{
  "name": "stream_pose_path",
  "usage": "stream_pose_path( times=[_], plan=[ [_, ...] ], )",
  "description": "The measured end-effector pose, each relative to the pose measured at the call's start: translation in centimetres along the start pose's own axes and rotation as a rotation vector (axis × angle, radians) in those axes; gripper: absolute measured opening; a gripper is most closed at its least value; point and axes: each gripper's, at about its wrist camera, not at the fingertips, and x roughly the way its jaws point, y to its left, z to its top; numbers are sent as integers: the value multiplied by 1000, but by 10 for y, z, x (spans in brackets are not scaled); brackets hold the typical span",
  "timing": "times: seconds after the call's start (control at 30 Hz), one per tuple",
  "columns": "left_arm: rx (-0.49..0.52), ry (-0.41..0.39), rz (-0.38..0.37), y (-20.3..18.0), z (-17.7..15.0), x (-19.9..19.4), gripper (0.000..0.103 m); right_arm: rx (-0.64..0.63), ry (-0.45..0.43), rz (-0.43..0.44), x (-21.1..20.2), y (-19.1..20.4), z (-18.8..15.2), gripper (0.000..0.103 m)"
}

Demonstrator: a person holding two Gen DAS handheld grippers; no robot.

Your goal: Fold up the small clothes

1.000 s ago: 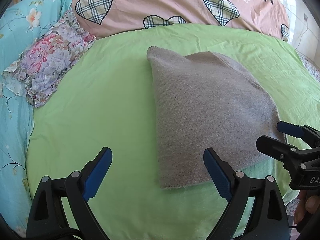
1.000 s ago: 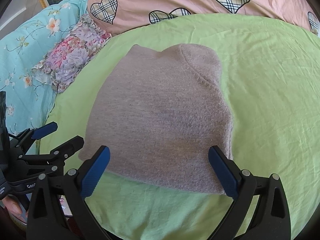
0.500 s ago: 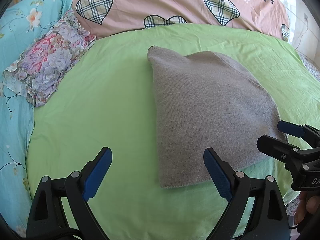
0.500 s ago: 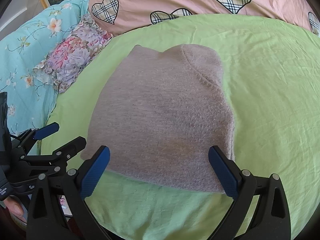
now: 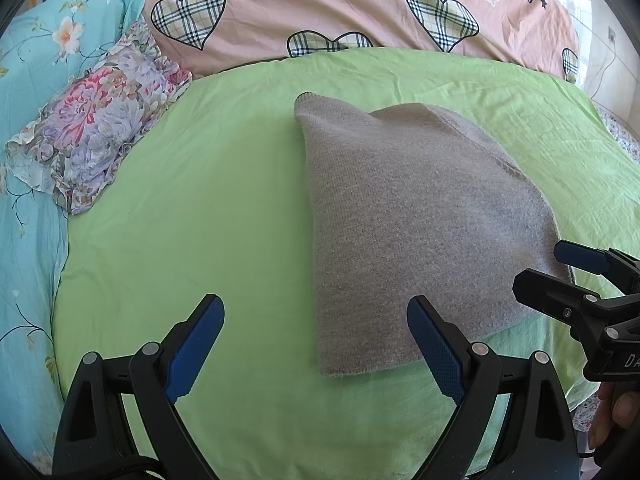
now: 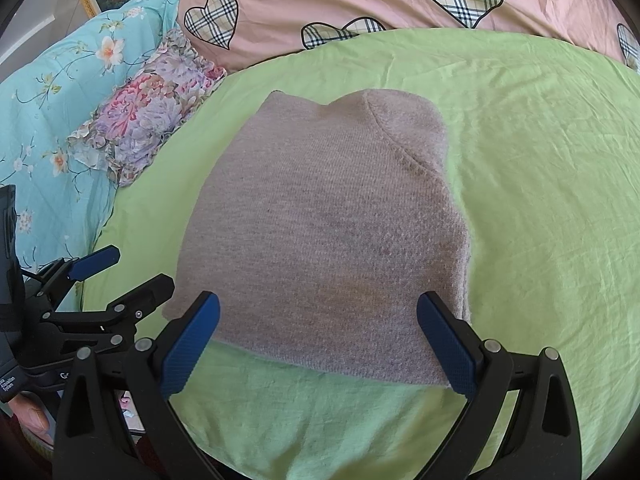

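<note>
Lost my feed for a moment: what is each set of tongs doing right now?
Left tongs: open, holding nothing, near the grey knit garment.
Right tongs: open, holding nothing, at its near edge.

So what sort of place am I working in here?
Most likely a bedroom: the grey knitted garment lies on a bed's light green sheet, with a pink heart-print quilt and a frilled floral pillow behind it.
</note>
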Motion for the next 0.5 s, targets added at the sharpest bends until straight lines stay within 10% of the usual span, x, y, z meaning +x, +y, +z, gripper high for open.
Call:
stream_pose_path(
  times=[0.5],
  plan=[
    [1,-2,2,0,1,1,93,-5,-3,7,-2,4,3,99]
  ],
)
